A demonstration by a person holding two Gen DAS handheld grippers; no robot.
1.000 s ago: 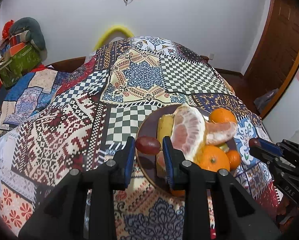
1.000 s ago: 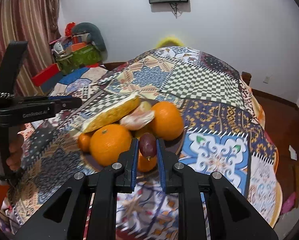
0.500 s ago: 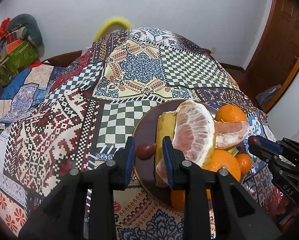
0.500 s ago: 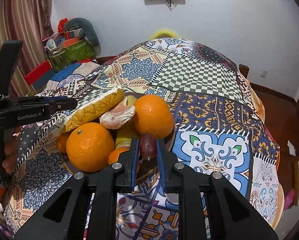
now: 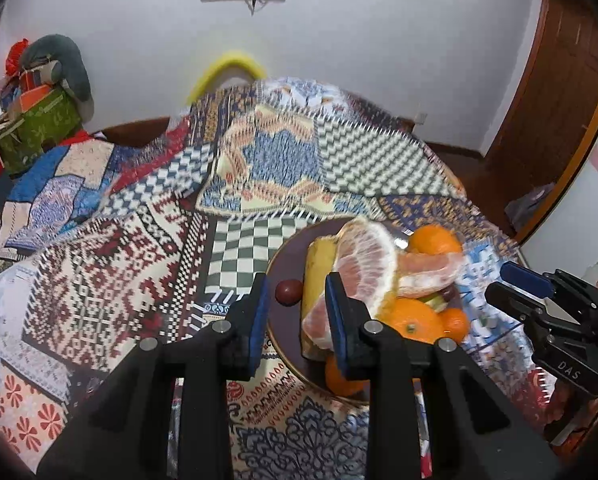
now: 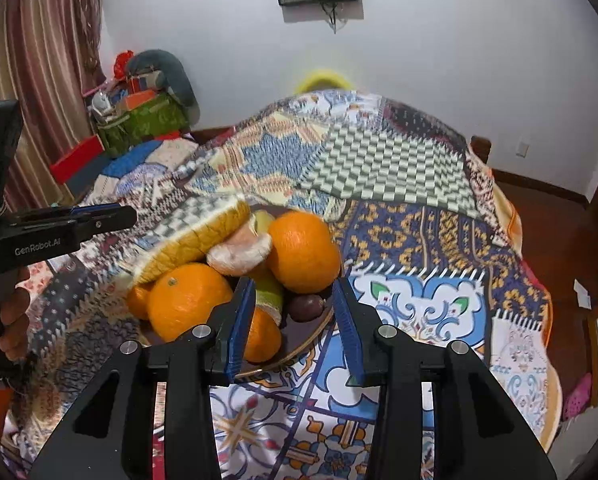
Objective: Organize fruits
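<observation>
left wrist view looks down on a dark round plate (image 5: 277, 320) set on a patchwork quilt (image 5: 111, 280). the left gripper (image 5: 295, 312) hangs over the near left edge of the plate, its blue pads well apart and pressing on nothing; a dark red grape (image 5: 287, 292) lies loose on the plate just beyond the gap between them. to the right of that grape on the plate sit a banana (image 5: 317, 272), a big peeled citrus half (image 5: 365, 264) with a smaller peeled segment (image 5: 427, 268) leaning off it, and oranges (image 5: 413, 320) at the plate's near and far right. the right gripper (image 5: 527, 286) comes in from the right of the plate. right wrist view shows the same plate (image 6: 303, 336) from the other side. the right gripper (image 6: 295, 320) hovers over the near rim; its jaws have just been opening and now stand apart, clear of a second dark grape (image 6: 306, 307) that rests on the plate beyond the gap between them, beside a green-skinned fruit piece (image 6: 271, 292). beyond this grape on the plate are two large oranges (image 6: 189, 300), the peeled segment (image 6: 239, 254) and the rind side of the citrus half (image 6: 195, 240). the left gripper (image 6: 111, 216) reaches in from the left of the plate, held by a hand (image 6: 13, 320); from this side its jaw gap cannot be judged. motion blur smears the quilt in both views.
</observation>
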